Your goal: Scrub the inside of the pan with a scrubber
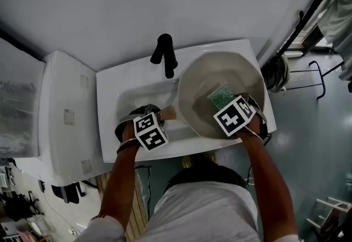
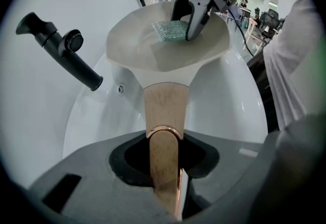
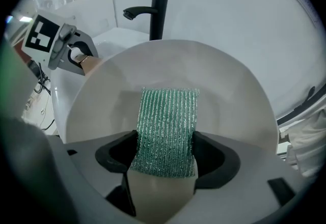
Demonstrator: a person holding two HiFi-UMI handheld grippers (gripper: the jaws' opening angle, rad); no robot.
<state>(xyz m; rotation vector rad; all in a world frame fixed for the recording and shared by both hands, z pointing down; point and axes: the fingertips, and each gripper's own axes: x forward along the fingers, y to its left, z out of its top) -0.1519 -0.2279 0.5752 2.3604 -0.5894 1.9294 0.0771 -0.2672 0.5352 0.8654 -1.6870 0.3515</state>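
A cream pan [image 1: 220,78] is tilted over the right side of a white sink [image 1: 110,125]. My left gripper [image 1: 160,114] is shut on the pan's wooden handle [image 2: 164,111], just behind its copper ring. In the left gripper view the handle runs straight out between the jaws of that gripper [image 2: 165,164] to the pan [image 2: 168,55]. My right gripper [image 1: 226,100] is shut on a green scrubber [image 1: 221,94], whose free end lies flat on the pan's inner floor. From the right gripper [image 3: 165,154], the scrubber [image 3: 169,126] stretches forward onto the pan [image 3: 224,101].
A black faucet [image 1: 165,55] stands behind the basin, left of the pan. A white box-like unit [image 1: 60,120] sits beside the sink's left edge. Cables and a metal stand [image 1: 308,78] are at the right, with a white wall behind.
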